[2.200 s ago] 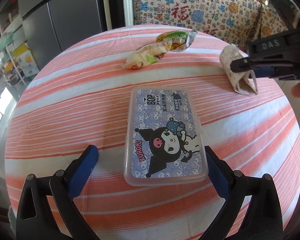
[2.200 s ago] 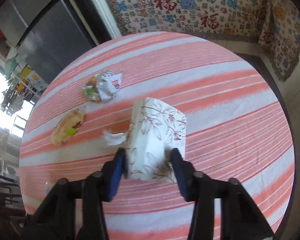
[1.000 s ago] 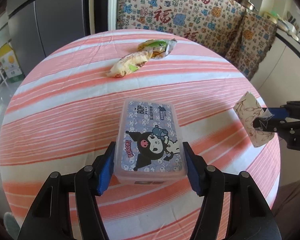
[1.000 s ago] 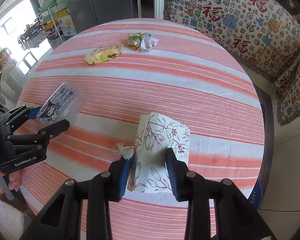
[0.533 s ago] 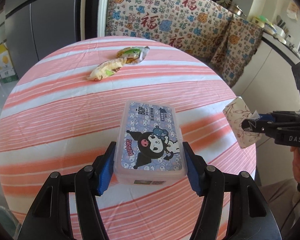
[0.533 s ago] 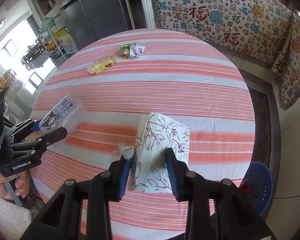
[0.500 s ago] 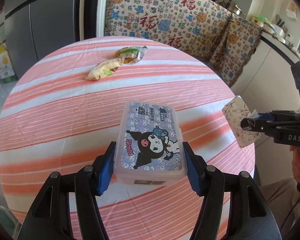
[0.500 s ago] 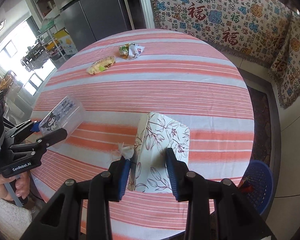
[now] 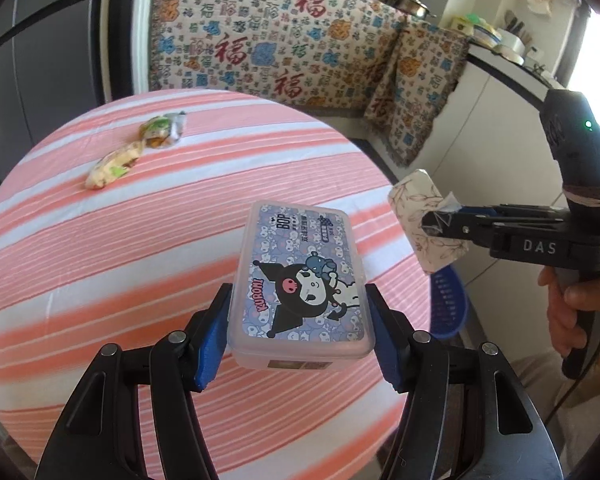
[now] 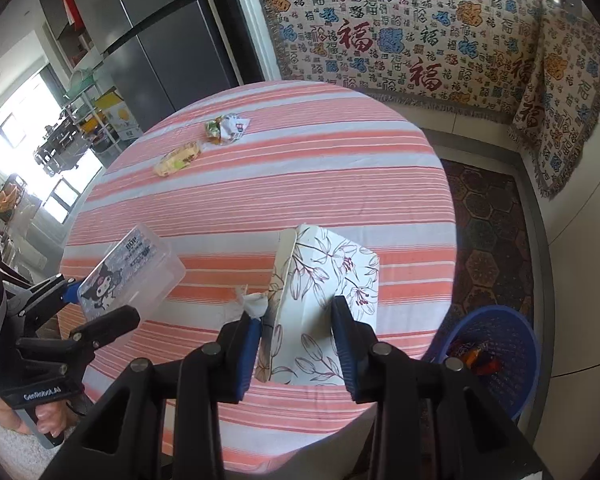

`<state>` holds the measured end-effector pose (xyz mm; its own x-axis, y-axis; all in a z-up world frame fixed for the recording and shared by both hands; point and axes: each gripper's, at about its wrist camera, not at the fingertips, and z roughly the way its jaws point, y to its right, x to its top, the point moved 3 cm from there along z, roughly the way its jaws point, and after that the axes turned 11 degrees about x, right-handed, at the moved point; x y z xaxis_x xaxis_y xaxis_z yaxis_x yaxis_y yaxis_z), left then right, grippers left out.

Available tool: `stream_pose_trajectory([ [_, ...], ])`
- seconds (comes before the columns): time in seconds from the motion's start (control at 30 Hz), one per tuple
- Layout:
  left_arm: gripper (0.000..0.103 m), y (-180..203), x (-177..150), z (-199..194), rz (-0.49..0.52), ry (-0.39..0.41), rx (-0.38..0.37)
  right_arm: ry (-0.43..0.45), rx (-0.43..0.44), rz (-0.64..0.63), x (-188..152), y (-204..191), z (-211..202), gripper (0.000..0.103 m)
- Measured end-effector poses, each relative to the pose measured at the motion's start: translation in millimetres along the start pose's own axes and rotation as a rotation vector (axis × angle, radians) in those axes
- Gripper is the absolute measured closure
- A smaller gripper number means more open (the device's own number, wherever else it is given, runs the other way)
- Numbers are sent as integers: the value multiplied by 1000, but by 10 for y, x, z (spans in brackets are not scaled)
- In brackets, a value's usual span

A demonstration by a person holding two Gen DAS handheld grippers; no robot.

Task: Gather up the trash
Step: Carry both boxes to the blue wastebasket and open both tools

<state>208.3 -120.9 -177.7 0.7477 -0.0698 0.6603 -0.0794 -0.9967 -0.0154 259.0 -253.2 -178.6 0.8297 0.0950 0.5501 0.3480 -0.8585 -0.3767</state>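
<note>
Striped orange-and-white cloth on round counter [image 10: 300, 184], patterned hanging [image 10: 420, 40] upper right, left tongs [image 9: 300, 332] clamping plastic box [image 9: 300, 280], right tongs [image 10: 296, 340] clamping floral carton [image 10: 324, 292].

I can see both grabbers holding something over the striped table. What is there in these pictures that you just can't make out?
- What the plastic box contains: in the left wrist view its cartoon lid covers it.
- Whether the floral tissue pack has tissues left: only its outside shows in both views.
- What lies in the blue basket: in the right wrist view something orange shows, too small to name.
- Print on the two wrappers: too small.
</note>
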Motion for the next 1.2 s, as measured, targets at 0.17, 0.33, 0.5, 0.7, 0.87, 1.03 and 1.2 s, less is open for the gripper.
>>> stream_pose_trajectory([
  [0.17,38,584,113,45,63,-5,-75,39,-56,62,-102,416,-286,68],
  [0.33,38,1152,252,145,120,-11,-132,67,-135,144,-290,974,-586,68],
  [0.5,38,1661,331,325,158,-34,-183,88,-182,238,-516,1527,-770,68],
  [0.7,38,2257,303,652,195,-66,-223,73,-217,337,-745,2122,-763,68],
  [0.87,38,2644,237,1042,214,-109,-232,59,-240,429,-900,2641,-690,67],
  [1.03,38,2963,210,1434,225,-144,-228,74,-234,506,-1086,3012,-582,67],
  [1.2,38,3189,115,1743,237,-180,-234,61,-204,571,-1282,3313,-479,67],
])
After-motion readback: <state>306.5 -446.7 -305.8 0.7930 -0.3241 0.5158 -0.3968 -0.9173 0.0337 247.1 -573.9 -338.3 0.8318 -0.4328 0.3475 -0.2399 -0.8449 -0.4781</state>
